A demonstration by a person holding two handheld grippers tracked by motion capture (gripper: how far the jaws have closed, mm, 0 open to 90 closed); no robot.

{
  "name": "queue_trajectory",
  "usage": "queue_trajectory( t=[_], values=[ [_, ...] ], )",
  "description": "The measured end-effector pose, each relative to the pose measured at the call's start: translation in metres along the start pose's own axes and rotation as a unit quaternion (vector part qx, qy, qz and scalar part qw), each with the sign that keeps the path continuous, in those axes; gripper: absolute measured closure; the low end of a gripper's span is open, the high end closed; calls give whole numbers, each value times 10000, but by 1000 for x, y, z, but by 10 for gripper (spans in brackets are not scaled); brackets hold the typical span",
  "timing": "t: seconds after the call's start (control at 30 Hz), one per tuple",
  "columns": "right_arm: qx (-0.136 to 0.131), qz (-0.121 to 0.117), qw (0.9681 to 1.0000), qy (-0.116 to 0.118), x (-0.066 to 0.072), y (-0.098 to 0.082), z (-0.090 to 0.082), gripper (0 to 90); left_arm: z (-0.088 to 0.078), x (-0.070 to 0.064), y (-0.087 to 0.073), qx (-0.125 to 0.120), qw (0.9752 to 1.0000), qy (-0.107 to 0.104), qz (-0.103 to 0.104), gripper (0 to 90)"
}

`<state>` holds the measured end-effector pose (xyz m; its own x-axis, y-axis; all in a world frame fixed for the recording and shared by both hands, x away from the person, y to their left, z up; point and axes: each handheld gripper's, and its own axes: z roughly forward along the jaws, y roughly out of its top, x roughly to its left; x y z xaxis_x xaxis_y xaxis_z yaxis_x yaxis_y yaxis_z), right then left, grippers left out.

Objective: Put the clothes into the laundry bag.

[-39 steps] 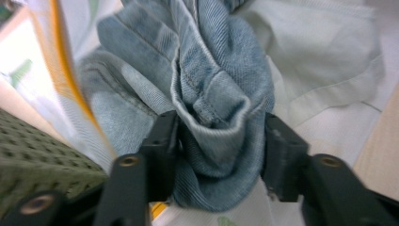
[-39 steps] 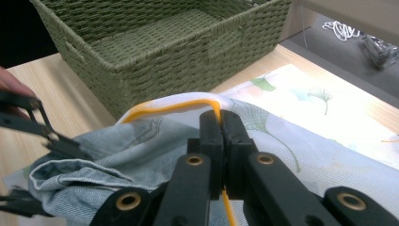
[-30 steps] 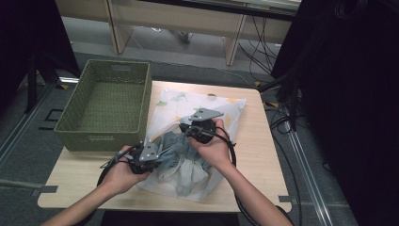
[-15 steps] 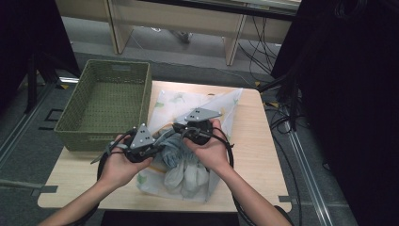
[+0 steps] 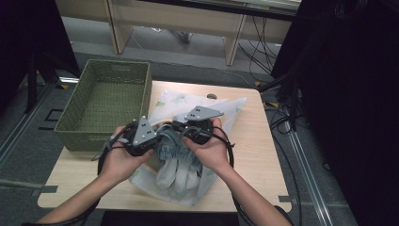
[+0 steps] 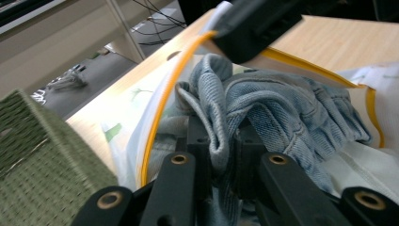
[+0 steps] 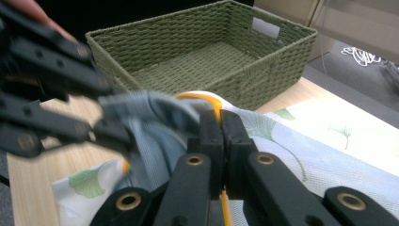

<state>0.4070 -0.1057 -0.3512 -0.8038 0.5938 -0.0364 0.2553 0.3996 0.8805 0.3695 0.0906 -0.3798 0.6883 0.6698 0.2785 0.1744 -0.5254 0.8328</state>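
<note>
Work in hand: pulling jeans [image 6: 277, 113] out of a white leaf-print bag [image 5: 230, 110] with a yellow-edged mouth, on the bench [image 5: 254, 150].
Left gripper [image 6: 221, 141]: jaws clenched on a bunched fold of the jeans, which rise out of the bag's mouth between the two hands.
Right gripper [image 7: 221, 125]: jaws clamped tight on the bag's yellow rim [image 7: 200, 98], pinning it.
Where the jeans are: mostly inside the bag, near the bench's middle; a grey-blue bundle shows at the opening in the high view.
Risk, slip: the left jaws hold only a narrow ridge of denim, so I judge it may slide free under the weight of the rest.
Risk, bag dragged: the bulk may wedge in the mouth and lift the bag with it, straining the right grip.
Risk, snag: the yellow rim runs close beside the left jaws and could catch them.
Nearby: a green woven basket [image 5: 106, 99], empty, touching or just beside the bag's left side.
In the way: the basket's near wall stands between the jeans and its floor, so they would need lifting over.
Cables: each gripper's cable loops by the wrists, near the cloth.
</note>
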Motion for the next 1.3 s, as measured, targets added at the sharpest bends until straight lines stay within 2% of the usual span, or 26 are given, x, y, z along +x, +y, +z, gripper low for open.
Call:
queue_trajectory(
  t=[0.07, 0.1, 0.23, 0.3, 0.33, 0.37, 0.6, 0.7, 0.8, 0.93, 1.07, 1.2, 1.3],
  values=[
    [7, 10, 10000, -23, -1, 0, 0, 900, 10, -5, -1, 35, 9999, -9, 147, 800],
    [7, 4, 10000, -23, -2, -1, 0, 900, 14, -9, -1, 108, 9998, -181, 71, 800],
    [52, 36, 10000, -71, -6, -3, 1, 900, 30, -18, -4, 133, 9994, -252, 189, 798],
    [75, 61, 9999, -102, -9, -5, 2, 900, 38, -20, -7, 211, 9990, -298, 245, 797],
    [120, 189, 9997, -126, -9, -6, 1, 900, 41, -21, -9, 245, 9989, -308, 268, 796],
    [80, 90, 9998, -137, -11, -6, 2, 900, 47, -23, -12, 303, 9985, -331, 328, 796],
    [173, 171, 9993, -286, -19, -11, 4, 900, 72, -29, -23, 504, 9967, -483, 411, 790],
    [245, 248, 9989, -304, -22, -14, 6, 900, 77, -28, -25, 557, 9964, -487, 407, 789],
    [274, 200, 9989, -332, -25, -16, 7, 900, 80, -29, -26, 569, 9964, -491, 398, 789],
    [319, 251, 9985, -370, -29, -18, 8, 900, 85, -30, -29, 591, 9961, -510, 407, 789],
    [385, 319, 9980, -386, -32, -22, 10, 900, 88, -31, -33, 670, 9953, -599, 363, 782],
    [423, 325, 9978, -389, -34, -24, 12, 900, 85, -33, -33, 668, 9950, -634, 376, 759],
    [427, 322, 9978, -380, -35, -23, 11, 900, 78, -30, -31, 571, 9959, -659, 252, 684]
  ],
)
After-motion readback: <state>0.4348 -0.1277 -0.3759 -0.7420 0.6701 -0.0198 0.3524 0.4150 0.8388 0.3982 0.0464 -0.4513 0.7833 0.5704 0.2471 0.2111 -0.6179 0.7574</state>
